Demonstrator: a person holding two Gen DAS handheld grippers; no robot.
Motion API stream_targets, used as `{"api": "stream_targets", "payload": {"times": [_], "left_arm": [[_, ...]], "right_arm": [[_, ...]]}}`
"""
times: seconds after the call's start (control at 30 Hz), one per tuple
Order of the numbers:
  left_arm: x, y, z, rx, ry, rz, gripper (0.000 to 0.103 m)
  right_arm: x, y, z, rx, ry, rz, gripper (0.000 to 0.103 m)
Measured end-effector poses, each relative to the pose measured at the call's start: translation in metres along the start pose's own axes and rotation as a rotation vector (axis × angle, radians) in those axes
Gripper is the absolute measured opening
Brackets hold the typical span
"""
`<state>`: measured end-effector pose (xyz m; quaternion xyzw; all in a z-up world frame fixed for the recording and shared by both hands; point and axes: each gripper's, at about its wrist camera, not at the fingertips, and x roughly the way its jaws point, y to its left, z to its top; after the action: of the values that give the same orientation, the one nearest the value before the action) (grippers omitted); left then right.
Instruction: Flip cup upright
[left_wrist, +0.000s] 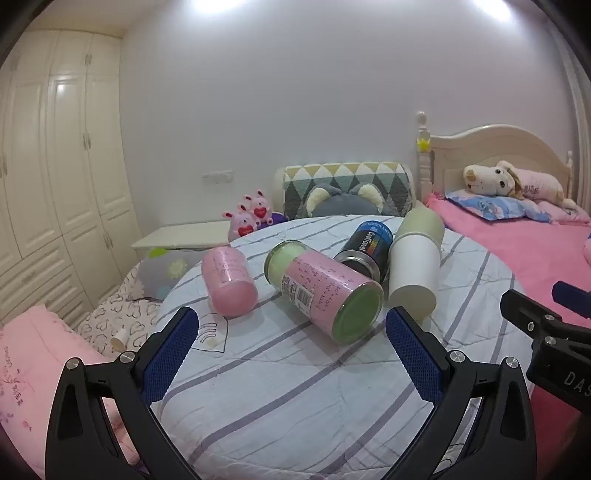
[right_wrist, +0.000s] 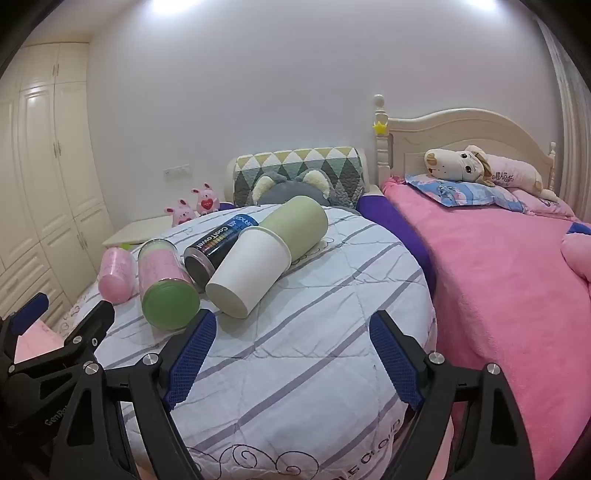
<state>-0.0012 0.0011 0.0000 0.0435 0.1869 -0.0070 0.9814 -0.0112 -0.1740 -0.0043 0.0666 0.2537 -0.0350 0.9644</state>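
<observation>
Five containers lie on their sides on a striped quilt (left_wrist: 295, 387), both grippers hovering short of them.

Left to right: a pink tube (left_wrist: 229, 280), a green-capped jar (left_wrist: 325, 291), a black can (left_wrist: 365, 247), then the white cup (left_wrist: 413, 273) on its side, mouth end touching a sage-green tumbler (left_wrist: 424, 221). Only the left wrist view shows a small white cap (left_wrist: 120, 339) on the heart-print sheet; only the right wrist view shows the cup's rim (right_wrist: 269, 240) meeting the tumbler, and printed lettering along the quilt's near edge. The left gripper (left_wrist: 291, 325) has its fingers spread wide, holding nothing, the jar's cap just beyond them. The right gripper (right_wrist: 291, 328) is equally spread and empty, with the cup's base near its left fingertip (right_wrist: 201, 332).
</observation>
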Motion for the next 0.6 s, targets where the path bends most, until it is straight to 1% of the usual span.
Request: {"api": "stream_targets", "payload": {"times": [0.13, 0.17, 0.33, 0.6], "left_arm": [[-0.0003, 0.0052, -0.0018, -0.001, 0.01, -0.01, 0.103], [0.0029, -0.0013, 0.0001, 0.039, 0.029, 0.005, 0.103], [0.0024, -0.0021, 0.0005, 0.038, 0.018, 0.001, 0.103], [-0.0003, 0.0041, 0.0008, -0.014, 0.022, -0.004, 0.103]], "right_arm": [[0.0003, 0.0004, -0.0004, -0.002, -0.006, -0.002, 0.087], [0.0005, 0.0003, -0.0005, -0.005, -0.003, -0.003, 0.087], [-0.0044, 0.0033, -0.0004, -0.01, -0.004, -0.002, 0.087], [-0.0031, 0.0074, -0.0018, -0.031, 0.012, -0.011, 0.087]]}}
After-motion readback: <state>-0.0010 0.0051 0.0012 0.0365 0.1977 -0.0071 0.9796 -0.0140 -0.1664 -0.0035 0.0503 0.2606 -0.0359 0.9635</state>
